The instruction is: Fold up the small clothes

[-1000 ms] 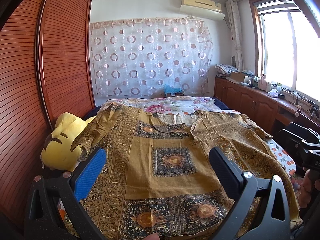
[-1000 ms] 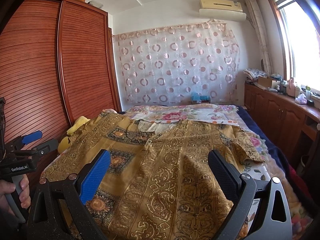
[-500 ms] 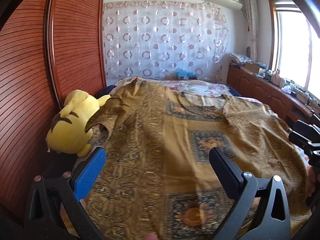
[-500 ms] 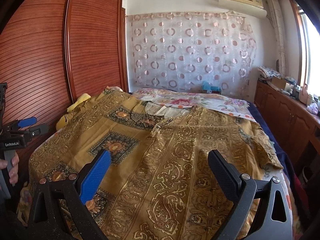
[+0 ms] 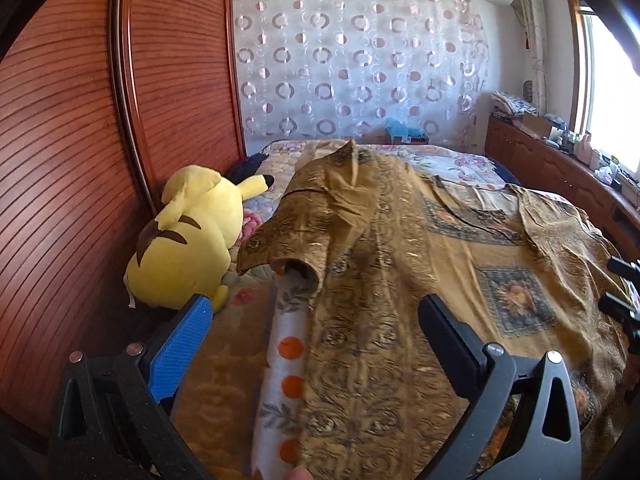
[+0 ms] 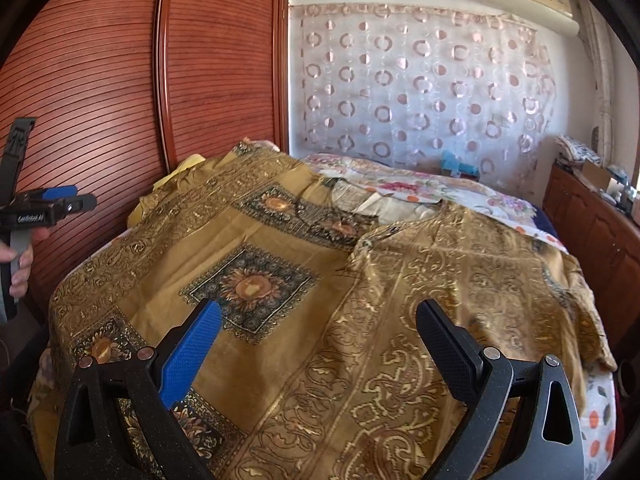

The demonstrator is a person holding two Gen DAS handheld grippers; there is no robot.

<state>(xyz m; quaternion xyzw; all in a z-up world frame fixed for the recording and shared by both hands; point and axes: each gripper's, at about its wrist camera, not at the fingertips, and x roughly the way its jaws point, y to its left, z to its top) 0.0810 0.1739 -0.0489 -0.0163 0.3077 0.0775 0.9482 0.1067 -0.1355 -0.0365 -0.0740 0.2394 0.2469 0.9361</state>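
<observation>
While both grippers (image 5: pixel 316 324) (image 6: pixel 318 330) gape wide, the garment (image 6: pixel 304 320) lies spread, seemingly untouched, beneath them.

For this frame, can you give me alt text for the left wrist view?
Open left gripper hovers over a gold patterned shirt spread on a bed, its sleeve near a yellow plush toy.

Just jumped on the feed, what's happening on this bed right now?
A person holds a gripper in each hand over a mustard patterned garment spread flat across the bed. Both the left gripper and the right gripper are open and grip nothing. The garment's left sleeve lies near a yellow plush toy. No fold is made yet.
</observation>
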